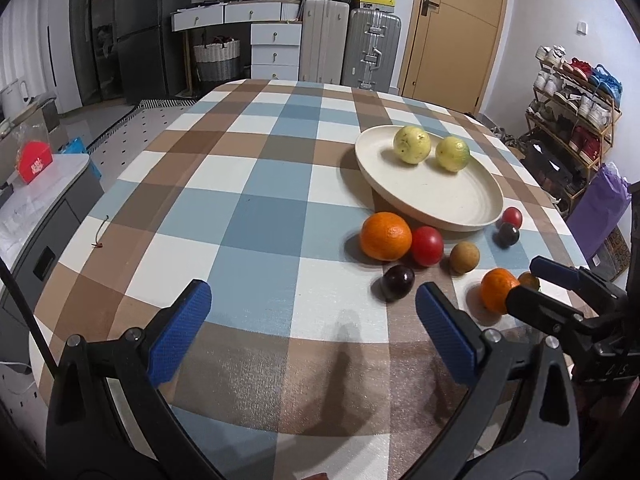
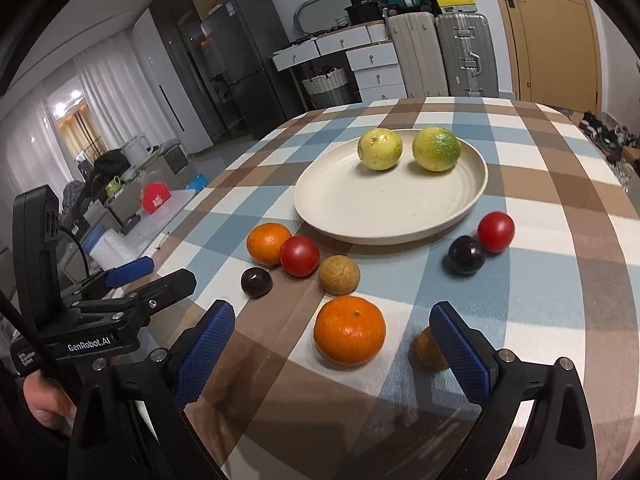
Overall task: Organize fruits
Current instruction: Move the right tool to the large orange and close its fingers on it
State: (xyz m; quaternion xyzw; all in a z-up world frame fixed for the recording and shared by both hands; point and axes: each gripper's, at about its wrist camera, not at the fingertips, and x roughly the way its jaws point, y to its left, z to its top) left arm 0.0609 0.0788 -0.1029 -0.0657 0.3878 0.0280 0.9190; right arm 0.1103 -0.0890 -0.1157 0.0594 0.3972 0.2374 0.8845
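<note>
Hovering with jaws spread wide, the right gripper (image 2: 332,348) frames a mandarin (image 2: 349,330) on the checked tablecloth (image 2: 532,280); a smaller orange fruit (image 2: 427,350), perhaps another mandarin, hides behind its right finger. The left gripper (image 1: 312,328) gapes empty. Beyond, a cream plate (image 2: 360,208) holds two yellow-green fruits before suitcases (image 2: 444,54).

Checked cloth (image 2: 532,280): blue, brown, white. Cream plate (image 2: 384,216). Yellow fruit (image 2: 379,149), yellow-green fruit (image 2: 436,155) (green patch on one side). Two oranges (image 2: 349,330) (image 2: 267,243), two red fruits (image 2: 299,256) (image 2: 495,231), two dark purple plums (image 2: 256,282) (image 2: 465,254), tan fruit (image 2: 339,275). Blue pads (image 2: 204,354), black frames.
</note>
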